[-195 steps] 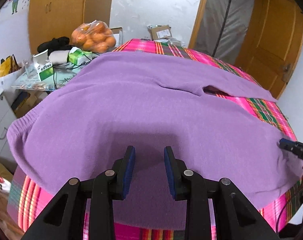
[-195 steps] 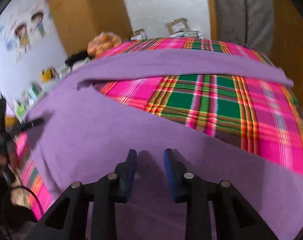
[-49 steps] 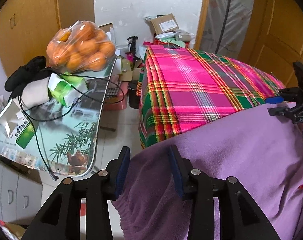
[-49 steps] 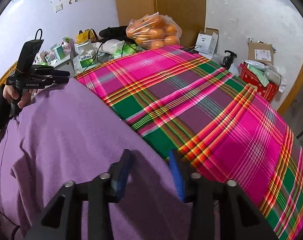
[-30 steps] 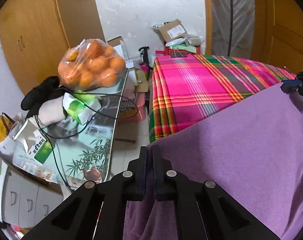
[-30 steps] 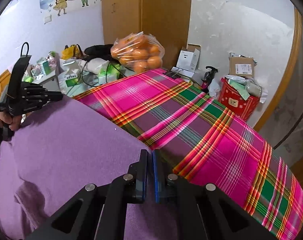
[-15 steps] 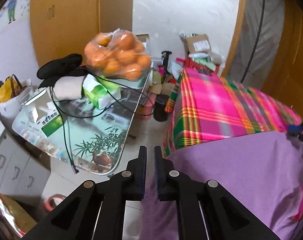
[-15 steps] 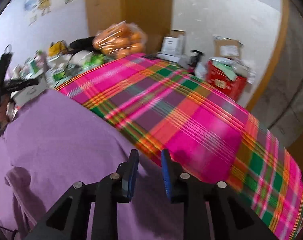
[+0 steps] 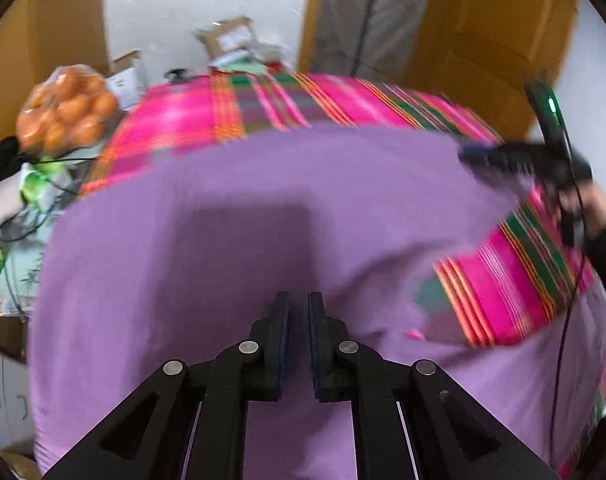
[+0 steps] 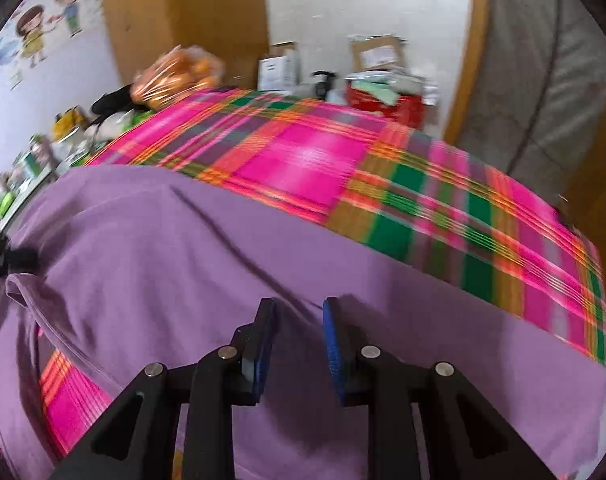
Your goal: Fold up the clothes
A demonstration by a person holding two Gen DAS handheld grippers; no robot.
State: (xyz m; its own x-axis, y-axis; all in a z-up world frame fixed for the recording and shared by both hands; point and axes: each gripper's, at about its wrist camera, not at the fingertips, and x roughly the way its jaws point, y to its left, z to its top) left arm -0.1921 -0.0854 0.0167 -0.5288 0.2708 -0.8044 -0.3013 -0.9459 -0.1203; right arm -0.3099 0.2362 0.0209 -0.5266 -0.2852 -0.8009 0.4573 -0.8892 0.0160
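The left hand-held gripper (image 9: 299, 332) hovers near-closed and empty; the right hand-held gripper (image 10: 298, 334), just opening, could let the purple garment (image 10: 207, 264) slump unevenly.

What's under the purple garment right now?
The plaid cloth lies under the purple garment, showing beyond its far edge and through a gap. Whatever lies beneath the covered part is hidden.
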